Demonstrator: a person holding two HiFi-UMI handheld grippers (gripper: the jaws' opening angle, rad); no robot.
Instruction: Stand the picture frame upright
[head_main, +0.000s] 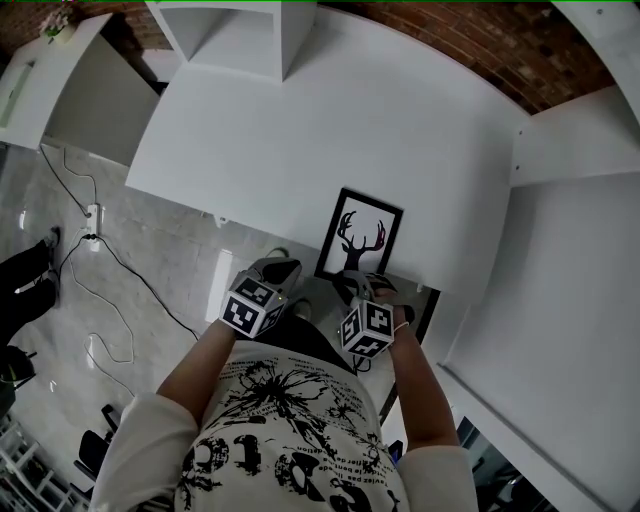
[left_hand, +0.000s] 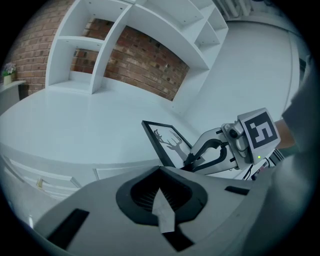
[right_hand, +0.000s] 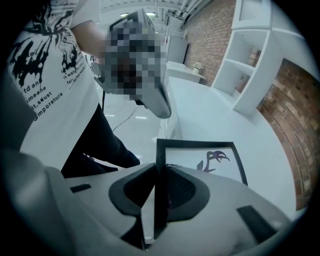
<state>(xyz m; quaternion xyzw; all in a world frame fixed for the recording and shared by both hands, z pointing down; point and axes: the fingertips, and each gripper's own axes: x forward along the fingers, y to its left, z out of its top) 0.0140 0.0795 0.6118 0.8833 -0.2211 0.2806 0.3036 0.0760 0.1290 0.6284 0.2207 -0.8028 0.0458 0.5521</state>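
Note:
The black picture frame (head_main: 362, 236) with a deer-antler print lies close to flat at the white table's near edge (head_main: 250, 215). My right gripper (head_main: 358, 282) is shut on the frame's near edge. In the right gripper view the frame's (right_hand: 200, 157) thin black side runs down between the pads of that gripper (right_hand: 159, 172). My left gripper (head_main: 280, 268) hangs just left of the frame, off the table's edge, shut with nothing in it (left_hand: 160, 171). The left gripper view shows the frame (left_hand: 167, 142) and the right gripper (left_hand: 192, 161) clamped on its corner.
White shelf units (head_main: 240, 35) stand at the table's back against a brick wall (head_main: 480, 40). More white panels (head_main: 570, 300) lie to the right. On the floor at the left are cables and a power strip (head_main: 92, 215).

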